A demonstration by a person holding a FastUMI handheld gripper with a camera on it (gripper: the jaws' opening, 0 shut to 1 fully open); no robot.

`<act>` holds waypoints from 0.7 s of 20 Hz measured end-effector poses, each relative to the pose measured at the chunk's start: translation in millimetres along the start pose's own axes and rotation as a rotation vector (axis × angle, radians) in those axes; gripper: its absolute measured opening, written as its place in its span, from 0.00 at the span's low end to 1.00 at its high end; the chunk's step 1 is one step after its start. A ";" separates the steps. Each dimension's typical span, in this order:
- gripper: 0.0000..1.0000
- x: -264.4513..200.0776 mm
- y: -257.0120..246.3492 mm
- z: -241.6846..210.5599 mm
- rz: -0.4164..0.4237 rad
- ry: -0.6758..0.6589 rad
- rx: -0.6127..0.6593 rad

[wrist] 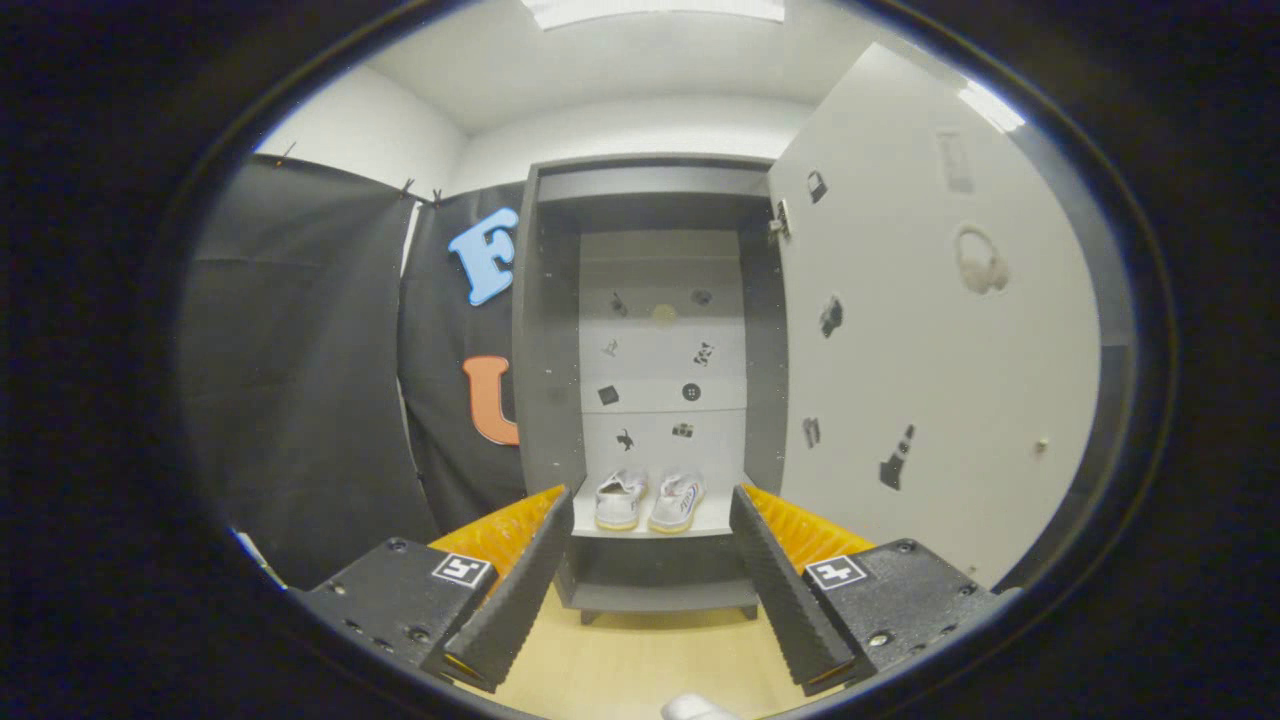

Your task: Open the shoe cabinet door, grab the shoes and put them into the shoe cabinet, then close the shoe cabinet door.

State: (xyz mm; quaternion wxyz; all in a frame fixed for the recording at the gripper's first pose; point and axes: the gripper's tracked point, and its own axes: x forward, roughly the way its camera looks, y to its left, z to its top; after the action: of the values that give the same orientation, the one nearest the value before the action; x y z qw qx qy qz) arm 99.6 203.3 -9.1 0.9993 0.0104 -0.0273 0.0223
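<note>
Pale wooden floor (pixel 640 660), white ceiling light (pixel 655 10), black cloth wall (pixel 300 400), perhaps a white object (pixel 695 708) at the floor's near edge.

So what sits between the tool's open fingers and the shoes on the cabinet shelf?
Nothing: in the gripper view the open, empty tool frames the white shoes on the shoe cabinet shelf; bare wooden floor lies between.

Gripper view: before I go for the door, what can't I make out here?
- Small stickers on the cabinet's back panel: too small to identify.
- White object below the hand-held gripper: cut off by the edge.
- Open door: its handle isn't discernible.
- White shoes: details too small.
</note>
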 end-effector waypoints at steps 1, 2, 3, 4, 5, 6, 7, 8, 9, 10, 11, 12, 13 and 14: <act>0.99 -17.3 -6.4 0.6 -0.001 0.000 0.003; 0.99 -32.6 -13.7 2.2 -0.006 0.001 0.008; 0.99 -46.8 -21.5 2.3 -0.011 0.004 0.011; 0.99 -60.0 -30.9 1.7 -0.020 0.007 0.015; 0.99 -72.0 -43.7 1.8 -0.037 0.008 0.017; 0.99 -85.9 -61.0 -1.5 -0.062 0.014 0.019; 0.99 -96.1 -74.9 -2.2 -0.082 0.018 0.020; 0.99 -105.8 -91.9 -2.2 -0.111 0.021 0.026; 0.99 -115.5 -110.9 -2.6 -0.139 0.022 0.028; 0.99 -122.1 -126.3 -2.5 -0.165 0.024 0.031; 0.99 -130.7 -145.5 -2.6 -0.192 0.022 0.037; 0.99 -137.1 -159.2 -3.1 -0.212 0.025 0.040; 0.99 -142.8 -176.1 -2.5 -0.234 0.023 0.047; 0.99 -146.8 -195.0 -1.0 -0.262 0.018 0.053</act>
State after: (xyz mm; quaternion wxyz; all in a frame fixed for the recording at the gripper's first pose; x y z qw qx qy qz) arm -38.0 2.2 -21.9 0.9933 0.0399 -0.0161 -0.1076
